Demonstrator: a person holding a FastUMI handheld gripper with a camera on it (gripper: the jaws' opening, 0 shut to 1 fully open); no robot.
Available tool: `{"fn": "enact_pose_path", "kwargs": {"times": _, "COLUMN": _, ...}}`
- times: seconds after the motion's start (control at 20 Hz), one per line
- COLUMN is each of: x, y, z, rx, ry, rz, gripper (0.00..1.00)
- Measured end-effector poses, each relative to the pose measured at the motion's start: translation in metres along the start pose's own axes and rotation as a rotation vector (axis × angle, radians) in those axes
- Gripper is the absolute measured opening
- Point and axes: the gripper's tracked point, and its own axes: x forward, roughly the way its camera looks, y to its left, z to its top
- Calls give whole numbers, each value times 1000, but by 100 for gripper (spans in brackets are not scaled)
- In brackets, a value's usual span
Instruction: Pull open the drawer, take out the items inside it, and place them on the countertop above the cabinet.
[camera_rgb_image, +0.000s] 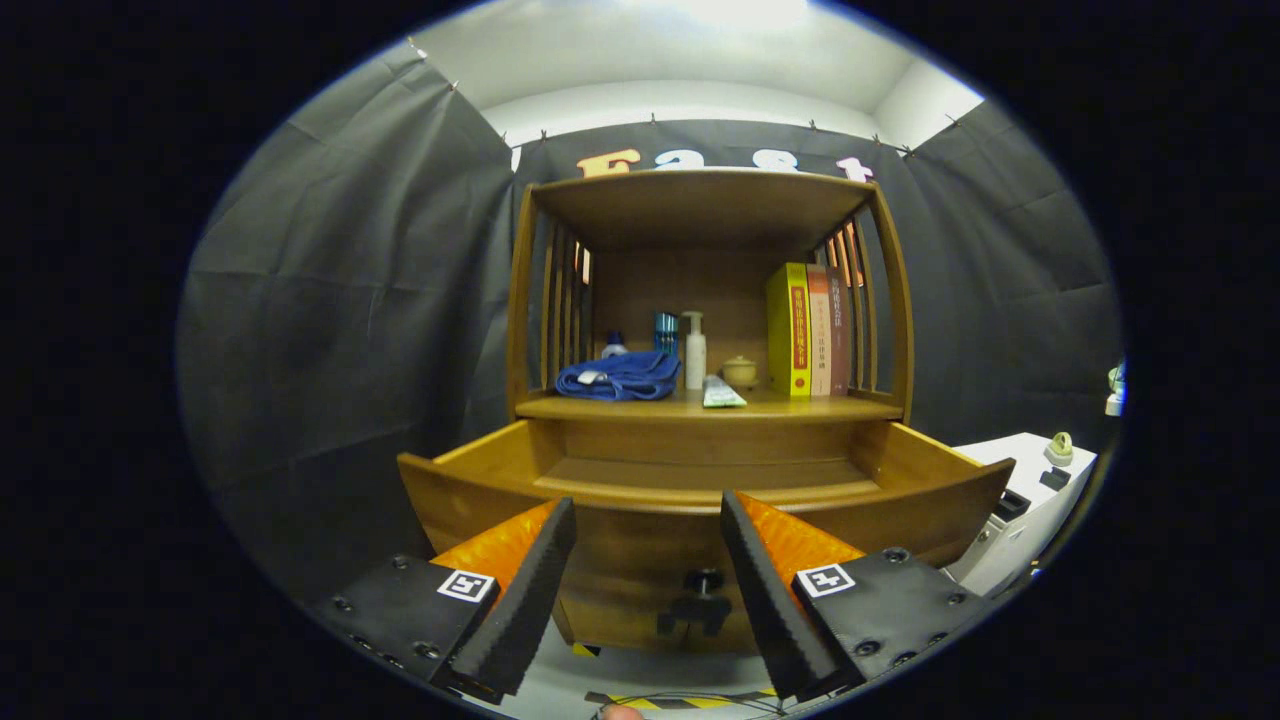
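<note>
1. Black cloth walls enclose a booth; a wooden cabinet (705, 330) stands straight ahead of the gripper (648, 590).
2. Its drawer (900, 470) is pulled well out, at 12 o'clock just beyond the fingertips. The dark knob (703, 582) sits between the two fingers, untouched.
3. The gripper is spread wide and holds nothing.
4. The drawer floor that shows looks bare wood; the near part is hidden behind the drawer front, so I cannot tell whether any items remain.
5. On the worktop above the drawer lie a blue cloth (620, 377) at 11 o'clock, a pump bottle (694, 350), a flat tube (722, 393), a small pot (740, 371), and books (808, 330) at 1 o'clock.
6. To do this step well, I judge the gripper should rise and tip down over the drawer front to check inside, keeping the fingers wide.
</note>
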Motion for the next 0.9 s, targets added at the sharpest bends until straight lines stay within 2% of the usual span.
{"fn": "enact_pose_path", "kwargs": {"times": 0.45, "x": 9, "y": -19, "z": -35, "rx": 26, "ry": 44, "rz": -48, "gripper": 94}}
{"fn": "enact_pose_path", "kwargs": {"times": 0.9, "x": 21, "y": -28, "z": -41, "rx": 47, "ry": 51, "rz": -78, "gripper": 94}}
